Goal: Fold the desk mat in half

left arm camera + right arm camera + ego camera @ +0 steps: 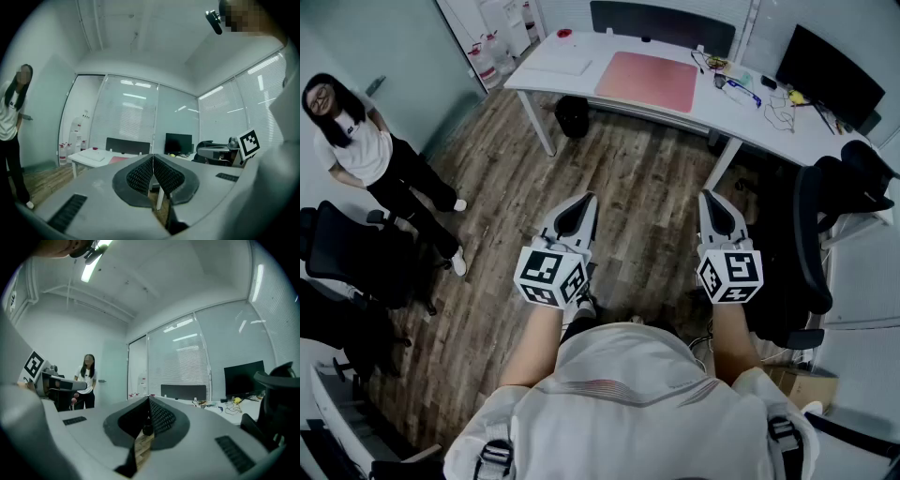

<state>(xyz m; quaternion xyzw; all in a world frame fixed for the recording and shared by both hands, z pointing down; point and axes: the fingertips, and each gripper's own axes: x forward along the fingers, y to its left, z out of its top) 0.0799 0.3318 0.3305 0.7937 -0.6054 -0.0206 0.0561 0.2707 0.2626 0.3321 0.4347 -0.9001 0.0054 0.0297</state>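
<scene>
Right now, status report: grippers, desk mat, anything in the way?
Left gripper, right gripper: both shut, empty. Desk mat flat, unfolded on white desk, across the wood floor. Black chair close at right; person standing off left.

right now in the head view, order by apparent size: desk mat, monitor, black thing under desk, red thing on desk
1. desk mat and monitor: look about alike, so not ranked against each other
2. black thing under desk
3. red thing
</scene>
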